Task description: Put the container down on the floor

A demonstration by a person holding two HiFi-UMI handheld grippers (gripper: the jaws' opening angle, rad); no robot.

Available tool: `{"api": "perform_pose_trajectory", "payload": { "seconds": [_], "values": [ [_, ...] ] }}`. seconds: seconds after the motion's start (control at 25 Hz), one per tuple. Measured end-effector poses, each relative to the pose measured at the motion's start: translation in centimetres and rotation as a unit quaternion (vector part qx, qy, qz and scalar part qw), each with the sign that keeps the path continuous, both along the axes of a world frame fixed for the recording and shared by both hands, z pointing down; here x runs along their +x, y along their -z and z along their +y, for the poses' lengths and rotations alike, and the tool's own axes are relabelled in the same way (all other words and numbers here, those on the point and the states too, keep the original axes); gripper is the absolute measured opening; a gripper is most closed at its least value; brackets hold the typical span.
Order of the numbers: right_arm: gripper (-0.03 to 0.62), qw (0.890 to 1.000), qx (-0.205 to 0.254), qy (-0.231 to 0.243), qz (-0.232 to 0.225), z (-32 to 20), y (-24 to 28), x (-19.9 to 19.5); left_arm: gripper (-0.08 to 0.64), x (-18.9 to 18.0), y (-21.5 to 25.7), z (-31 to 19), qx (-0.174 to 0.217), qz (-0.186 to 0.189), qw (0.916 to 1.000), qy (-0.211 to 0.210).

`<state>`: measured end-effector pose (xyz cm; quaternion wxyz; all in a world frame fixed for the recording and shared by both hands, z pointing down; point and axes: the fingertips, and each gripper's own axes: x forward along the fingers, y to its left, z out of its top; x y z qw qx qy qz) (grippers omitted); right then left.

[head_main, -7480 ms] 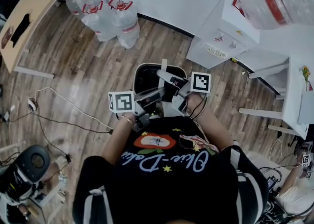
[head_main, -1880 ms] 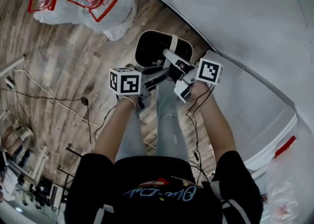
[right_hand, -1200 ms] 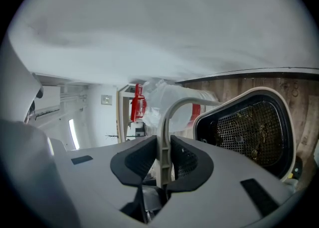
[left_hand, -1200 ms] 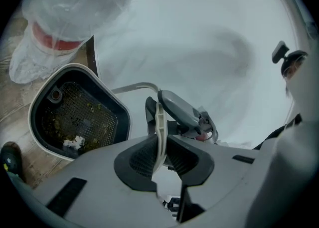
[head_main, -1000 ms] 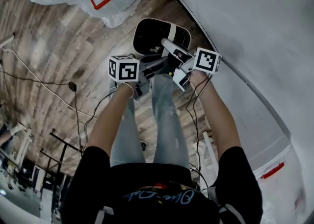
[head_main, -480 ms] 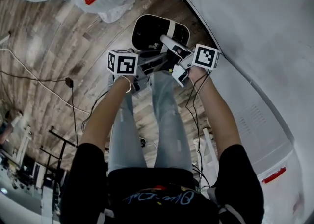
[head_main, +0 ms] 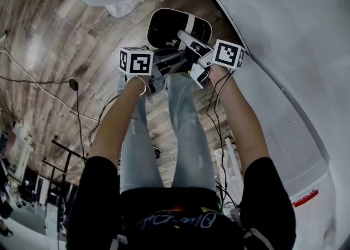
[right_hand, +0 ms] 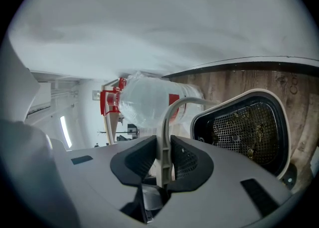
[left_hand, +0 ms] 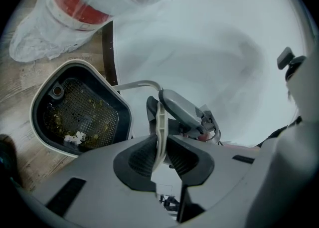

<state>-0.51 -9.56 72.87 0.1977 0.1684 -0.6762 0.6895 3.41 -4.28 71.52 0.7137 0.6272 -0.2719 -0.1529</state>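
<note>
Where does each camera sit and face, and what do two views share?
Head view: on the head, facing steeply down at the floor; shows arms, legs, left gripper, right gripper.
Left gripper view: rides the left gripper, looking along its fingers, shut on the handle.
Right gripper view: rides the right gripper, fingers shut on the same handle.
Shared: both gripper views show the container.

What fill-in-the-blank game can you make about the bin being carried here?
1. The left hand-held gripper and the right hand-held gripper are both shut on the thin white ____ of the container.
2. The floor below is made of ____ planks.
3. The band on the clear bottle is coloured ____.

Missing words: handle, wooden, red.
</note>
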Motion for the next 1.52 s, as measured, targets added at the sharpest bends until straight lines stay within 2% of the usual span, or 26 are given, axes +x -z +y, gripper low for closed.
{"api": "perform_pose_trajectory", "payload": {
  "seconds": [0.6,1.0,1.16,1.52],
  "values": [
    [0.072,0.999,0.018,0.019,0.020,0.1,-2.1,0.7,0.052,0.9,-2.2,-0.1,-0.007,-0.013,0.9999,0.006],
    [0.072,0.999,0.013,0.009,0.037,0.4,-3.0,1.5,0.052,1.4,-3.0,0.3,-0.010,-0.027,0.9995,-0.010],
    [0.074,0.999,0.012,0.008,0.041,0.6,-3.3,1.7,0.052,1.6,-3.2,0.5,-0.014,-0.022,0.9996,-0.010],
    [0.079,0.998,0.027,0.030,0.057,1.7,-3.5,1.1,0.063,1.4,-3.6,1.5,-0.019,-0.027,0.9991,-0.026]
  ]
}}
